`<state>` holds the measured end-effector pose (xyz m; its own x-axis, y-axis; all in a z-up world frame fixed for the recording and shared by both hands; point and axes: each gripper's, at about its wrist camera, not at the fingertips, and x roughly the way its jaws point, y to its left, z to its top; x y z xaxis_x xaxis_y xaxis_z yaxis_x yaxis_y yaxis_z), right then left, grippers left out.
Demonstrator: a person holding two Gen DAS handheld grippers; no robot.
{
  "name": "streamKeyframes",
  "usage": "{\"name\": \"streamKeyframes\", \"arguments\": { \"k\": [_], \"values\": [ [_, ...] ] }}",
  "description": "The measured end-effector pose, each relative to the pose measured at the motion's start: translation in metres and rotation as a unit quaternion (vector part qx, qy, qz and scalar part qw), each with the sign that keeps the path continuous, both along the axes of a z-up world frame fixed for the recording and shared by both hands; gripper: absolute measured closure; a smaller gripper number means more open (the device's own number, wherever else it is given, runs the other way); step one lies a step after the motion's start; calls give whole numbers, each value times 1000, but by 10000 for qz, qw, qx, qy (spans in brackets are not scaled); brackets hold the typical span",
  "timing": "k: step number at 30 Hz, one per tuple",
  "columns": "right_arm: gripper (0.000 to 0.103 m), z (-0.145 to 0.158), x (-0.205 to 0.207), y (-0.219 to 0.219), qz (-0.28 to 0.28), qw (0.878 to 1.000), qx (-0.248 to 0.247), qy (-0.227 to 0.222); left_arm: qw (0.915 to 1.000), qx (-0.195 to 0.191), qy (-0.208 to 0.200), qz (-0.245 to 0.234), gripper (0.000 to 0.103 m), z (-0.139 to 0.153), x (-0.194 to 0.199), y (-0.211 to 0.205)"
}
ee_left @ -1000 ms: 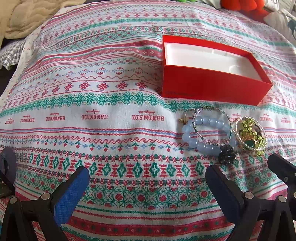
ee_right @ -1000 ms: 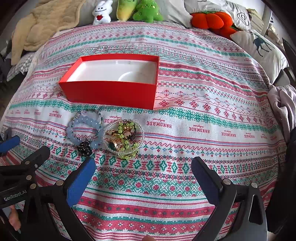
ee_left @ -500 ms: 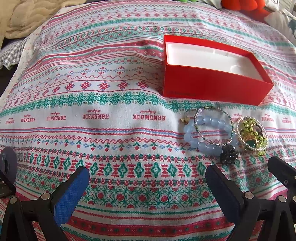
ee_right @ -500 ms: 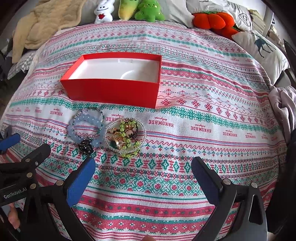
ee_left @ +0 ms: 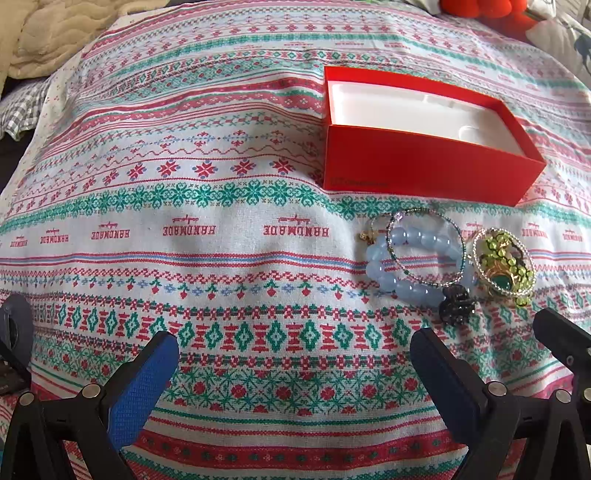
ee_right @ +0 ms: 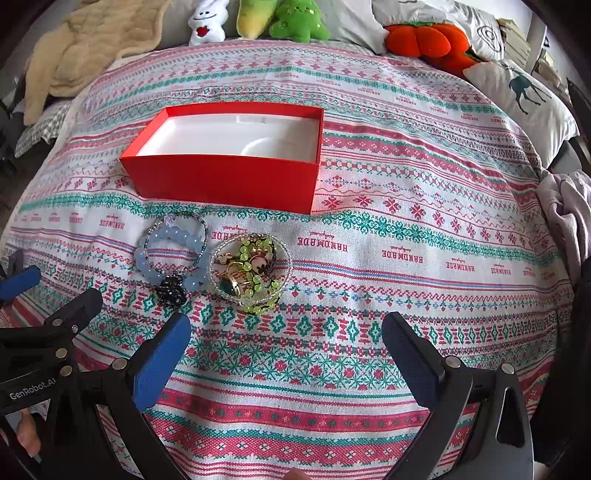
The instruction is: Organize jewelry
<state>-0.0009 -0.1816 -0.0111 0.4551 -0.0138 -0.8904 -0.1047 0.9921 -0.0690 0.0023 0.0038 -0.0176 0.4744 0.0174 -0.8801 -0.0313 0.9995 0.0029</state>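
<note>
A red box (ee_right: 221,181) with a white empty inside stands open on the patterned bedspread; it also shows in the left wrist view (ee_left: 424,177). In front of it lies a pale blue bead bracelet (ee_right: 166,258) (ee_left: 410,286) with a thin beaded bangle (ee_left: 424,251) over it and a black hair clip (ee_right: 170,290) (ee_left: 455,306). Beside them sits a clear beaded ring holding green beads and gold pieces (ee_right: 251,271) (ee_left: 504,264). My left gripper (ee_left: 291,354) is open and empty, short of the jewelry. My right gripper (ee_right: 286,343) is open and empty, just in front of the pile.
Plush toys (ee_right: 258,18) and an orange plush pumpkin (ee_right: 424,37) line the far edge of the bed. A beige blanket (ee_right: 85,48) lies at far left, a deer-print pillow (ee_right: 524,96) and lilac cloth (ee_right: 565,214) at right. The left gripper's arm (ee_right: 44,332) shows beside my right gripper.
Both grippers have crept slightly forward toward the jewelry; the box and pile sit a little nearer in both views. Nothing was grasped or moved.
</note>
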Motion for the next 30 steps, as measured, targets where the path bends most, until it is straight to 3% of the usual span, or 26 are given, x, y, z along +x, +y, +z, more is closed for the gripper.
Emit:
{"name": "streamKeyframes", "arguments": {
  "k": [30],
  "values": [
    [0,-1,-1,2,12,10000,-47,25,10000,36,17,-24,0,-1,1,1]
  ]
}}
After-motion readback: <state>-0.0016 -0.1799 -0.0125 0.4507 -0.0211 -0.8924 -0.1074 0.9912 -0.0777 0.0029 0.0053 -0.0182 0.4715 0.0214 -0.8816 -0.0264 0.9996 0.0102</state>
